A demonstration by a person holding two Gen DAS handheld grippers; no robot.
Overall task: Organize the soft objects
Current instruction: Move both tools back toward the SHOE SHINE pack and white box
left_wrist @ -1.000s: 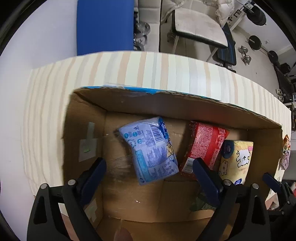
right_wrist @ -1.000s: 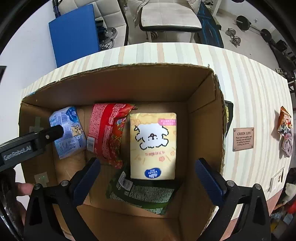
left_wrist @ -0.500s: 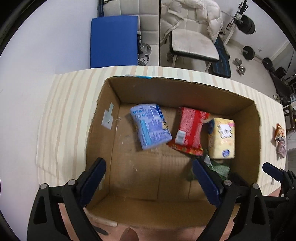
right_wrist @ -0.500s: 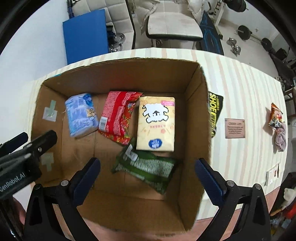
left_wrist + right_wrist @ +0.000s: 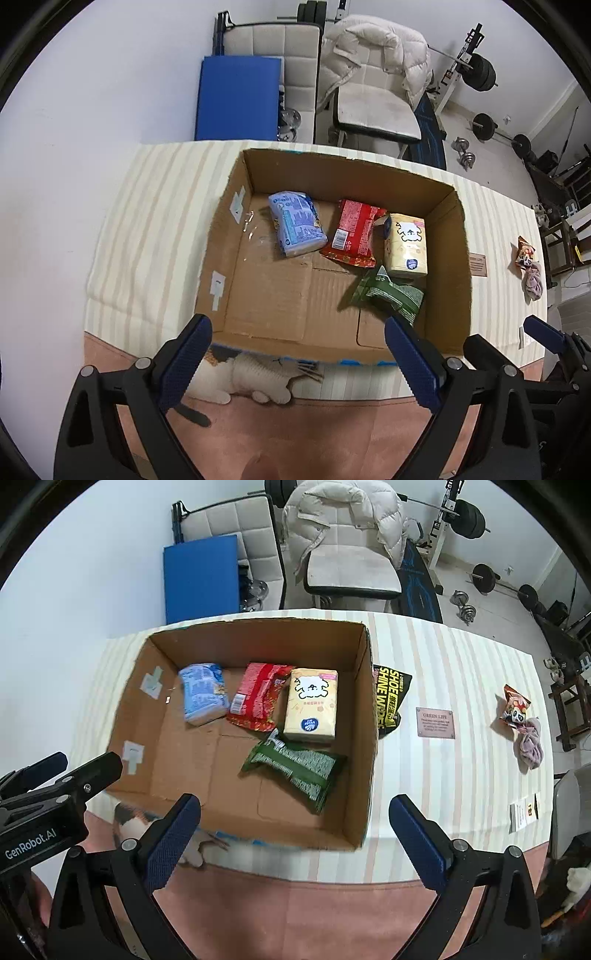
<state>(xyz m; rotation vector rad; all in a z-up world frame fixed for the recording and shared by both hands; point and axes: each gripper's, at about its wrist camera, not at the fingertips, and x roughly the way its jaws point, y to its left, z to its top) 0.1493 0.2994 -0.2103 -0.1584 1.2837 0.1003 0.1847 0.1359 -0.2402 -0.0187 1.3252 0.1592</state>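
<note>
both claws hang above the near edge of the surface (image 5: 443, 657), each spread wide and holding nothing: the left claw (image 5: 297, 360) sits over the near wall of the cardboard box (image 5: 371, 716), the right claw (image 5: 295, 836) over the box's near right corner. four soft packs already lie in the box: a blue pack (image 5: 203, 694), a red pack (image 5: 256, 696), a yellow tissue pack (image 5: 312, 705) and a green pack (image 5: 295, 768). what looks left to gather lies outside to the right. a black and yellow pouch (image 5: 391, 701) lies just beside the box's right wall, its long axis running away from the claws, and an orange snack bag (image 5: 515, 707) touching a crumpled purple cloth (image 5: 530, 747) sits well apart near the right edge. all three lie ahead and to the right of the right claw, so that claw is the nearer one; the left would have to cross the box. the pouch is the closest pick, and the box wall crowds its left side.
</note>
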